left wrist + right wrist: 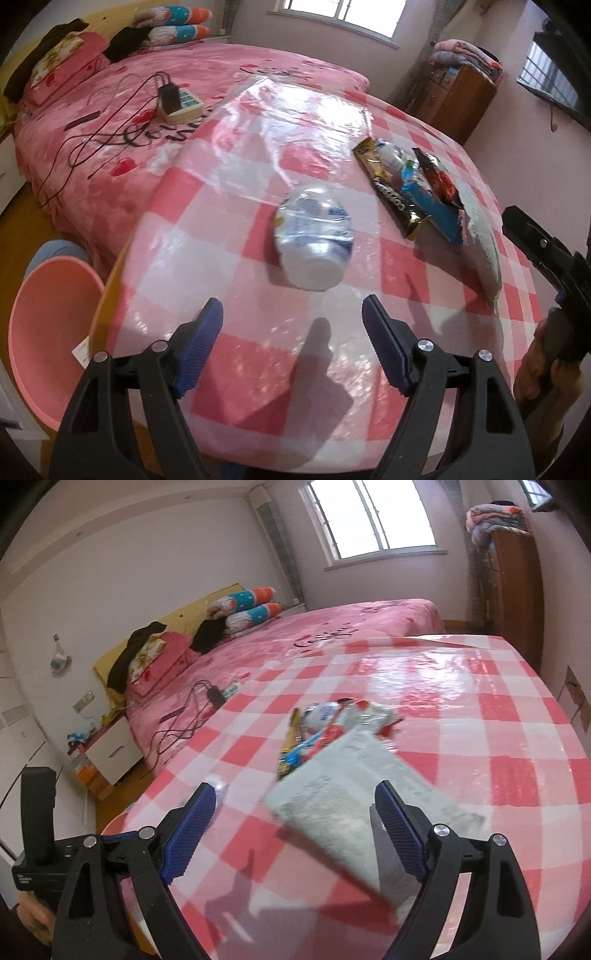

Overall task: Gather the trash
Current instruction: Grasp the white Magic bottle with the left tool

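A crushed clear plastic bottle [314, 240] with a white base lies on the pink checked table [229, 258], just ahead of my open, empty left gripper [293, 314]. To its right lies a pile of snack wrappers [410, 184] and a grey-white bag [484, 251]. In the right wrist view my right gripper [295, 797] is open and empty, with the grey-white bag [347, 794] lying between and under its fingers. The wrappers [325, 727] lie beyond it.
A pink basin [48, 332] stands on the floor left of the table. A pink bed [122, 122] with a power strip [177, 103] and cables lies beyond. A wooden cabinet [458, 92] stands at the back right. The right gripper's body [546, 254] shows at the right edge.
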The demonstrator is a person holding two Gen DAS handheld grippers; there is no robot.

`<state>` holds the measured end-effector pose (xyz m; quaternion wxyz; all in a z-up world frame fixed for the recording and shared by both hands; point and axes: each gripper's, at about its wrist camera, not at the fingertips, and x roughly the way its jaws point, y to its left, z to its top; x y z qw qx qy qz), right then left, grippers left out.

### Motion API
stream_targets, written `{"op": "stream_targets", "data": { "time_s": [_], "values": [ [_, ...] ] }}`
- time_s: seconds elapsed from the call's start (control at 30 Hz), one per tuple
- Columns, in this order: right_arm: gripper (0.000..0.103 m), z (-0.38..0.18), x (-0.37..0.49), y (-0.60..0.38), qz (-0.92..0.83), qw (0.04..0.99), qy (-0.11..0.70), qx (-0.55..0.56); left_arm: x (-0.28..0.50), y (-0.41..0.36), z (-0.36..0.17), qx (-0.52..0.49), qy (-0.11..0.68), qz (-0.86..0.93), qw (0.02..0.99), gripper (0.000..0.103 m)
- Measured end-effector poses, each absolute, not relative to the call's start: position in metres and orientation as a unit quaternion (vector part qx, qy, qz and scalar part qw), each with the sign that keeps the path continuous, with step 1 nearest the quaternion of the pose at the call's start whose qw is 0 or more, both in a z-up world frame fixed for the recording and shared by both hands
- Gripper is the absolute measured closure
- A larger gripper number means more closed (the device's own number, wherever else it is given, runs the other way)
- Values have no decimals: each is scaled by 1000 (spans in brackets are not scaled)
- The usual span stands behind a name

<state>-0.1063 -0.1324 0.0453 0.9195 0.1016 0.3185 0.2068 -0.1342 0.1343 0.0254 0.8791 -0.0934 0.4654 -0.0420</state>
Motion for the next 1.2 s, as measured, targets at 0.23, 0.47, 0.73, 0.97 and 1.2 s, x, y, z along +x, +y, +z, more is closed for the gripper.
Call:
{"op": "stream_targets", "data": {
  "time_s": [0.23,0.47,0.73,0.97,1.2],
  "values": [
    [16,28,-82,-173,201,909,343,127,-116,114,23,-67,472,-57,877,25],
    [16,7,-61,-195,216,888,373,159,-93,115,13,-65,482,-44,873,25],
    [12,8,-58,-187,255,878,386,127,-75,113,9,-53,478,-42,876,24],
    [9,11,-65,-170,264,874,402,74,-65,103,7,-41,468,-47,881,24],
    [7,11,-70,-156,258,877,405,21,-66,96,7,-17,453,-32,891,40]
  ]
}}
